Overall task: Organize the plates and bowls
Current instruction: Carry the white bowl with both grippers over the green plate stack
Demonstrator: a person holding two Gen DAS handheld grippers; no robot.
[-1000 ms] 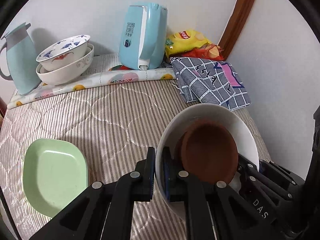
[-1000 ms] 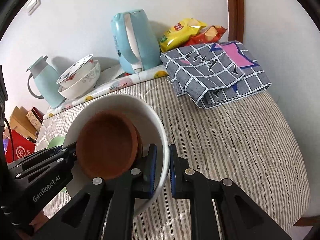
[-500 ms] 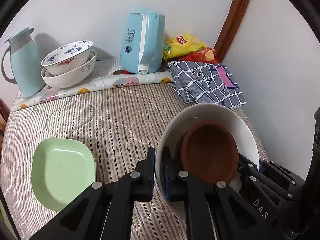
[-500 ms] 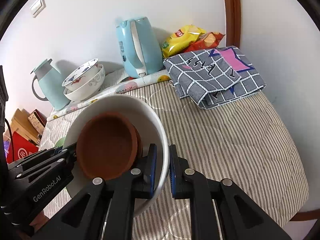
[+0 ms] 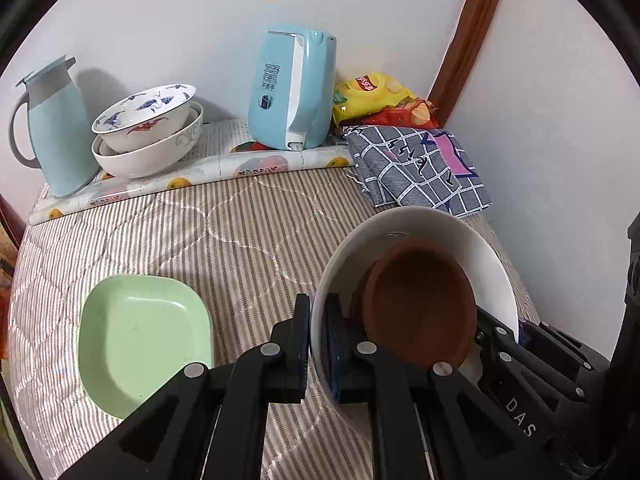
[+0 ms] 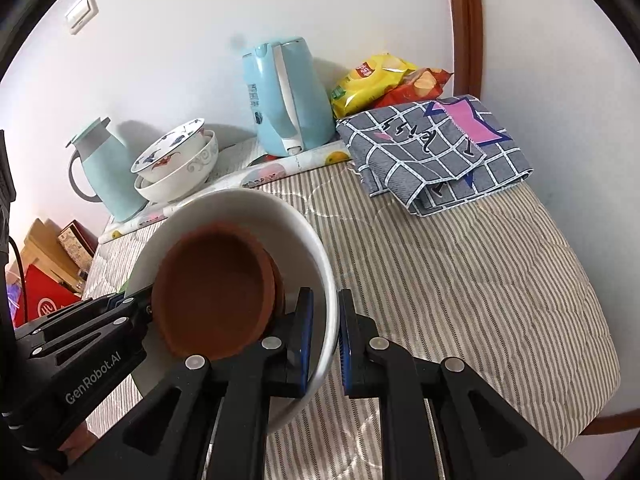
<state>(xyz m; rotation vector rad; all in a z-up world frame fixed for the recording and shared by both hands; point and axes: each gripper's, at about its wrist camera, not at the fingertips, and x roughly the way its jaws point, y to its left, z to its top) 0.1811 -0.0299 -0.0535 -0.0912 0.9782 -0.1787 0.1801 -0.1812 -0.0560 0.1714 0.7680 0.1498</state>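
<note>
A home: kettle [image 5: 292,88], snack bags [image 5: 372,96] and quilted striped cover [image 5: 224,232].

Small bowl [image 5: 420,312] inside large bowl [image 5: 400,232].

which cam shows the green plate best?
Left wrist: the green plate lies in full view on the striped cover, only its near corner hidden behind the gripper. In the right wrist view the white bowl hides nearly all of it.

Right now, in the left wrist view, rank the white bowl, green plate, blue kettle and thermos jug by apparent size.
1. white bowl, though nearness inflates it
2. green plate
3. blue kettle and thermos jug: they look alike, so no ranking between them.
</note>
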